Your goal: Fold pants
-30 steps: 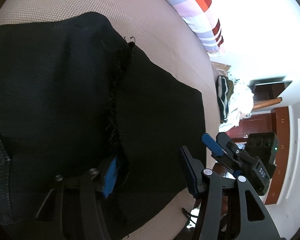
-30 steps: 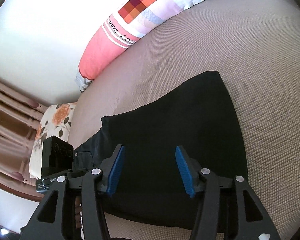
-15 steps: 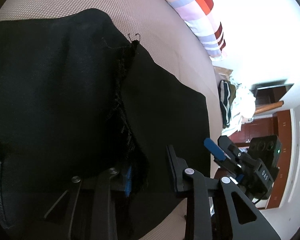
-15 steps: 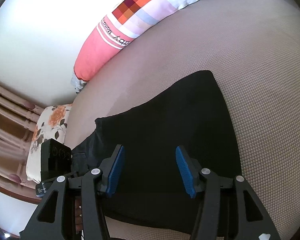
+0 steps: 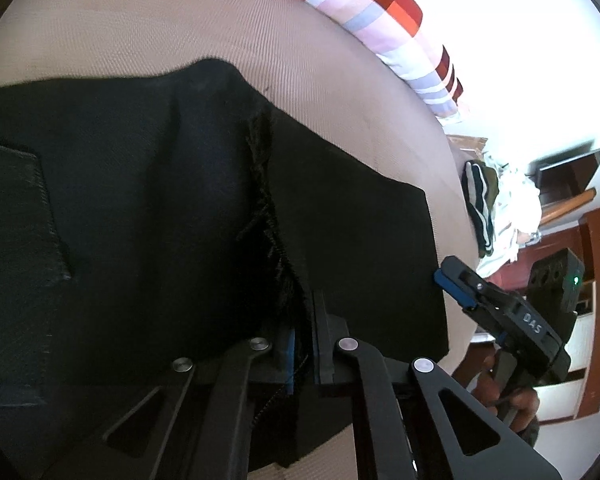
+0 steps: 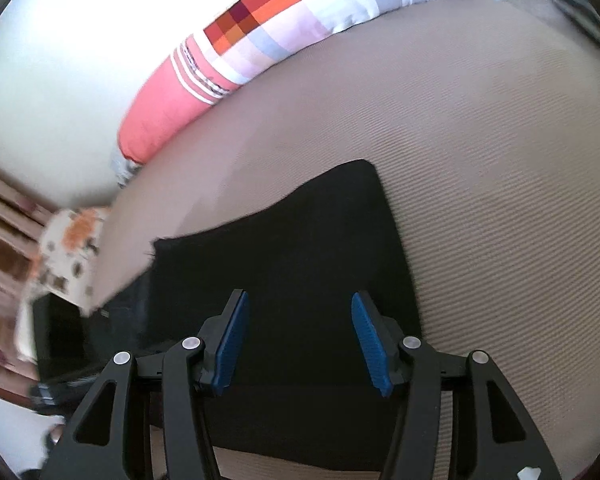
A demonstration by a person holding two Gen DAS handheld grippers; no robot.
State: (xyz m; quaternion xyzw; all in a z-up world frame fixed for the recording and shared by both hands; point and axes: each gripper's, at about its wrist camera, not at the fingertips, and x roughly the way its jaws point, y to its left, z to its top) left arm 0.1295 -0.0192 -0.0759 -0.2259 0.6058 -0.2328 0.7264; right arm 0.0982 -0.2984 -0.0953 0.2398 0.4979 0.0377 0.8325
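Low in the left wrist frame, just right of centre, the left gripper has its jaws drawn together on a frayed, raw edge of the black woven pants, the thin layer pinched between the blue pads. That edge runs up the middle of the frame as a ragged seam, so gripping it there probably gives a handle on one layer that can be lifted and carried over the rest to make a fold. The pants lie spread flat on the beige ribbed-weave bed surface, filling the left and centre of this view, with a stitched patch pocket at far left.

At the right edge of the same frame the right gripper sits at the outer border of the cloth, held in a hand. From its own camera, the right gripper stands about half open above the dark fabric, blue pads apart and nothing visibly caught between them; it looks poised to take hold of the matching near edge so both corners can travel together.

A long pillow with pink, orange and pale blue checks lies along the top of the bed, well apart from the pants.
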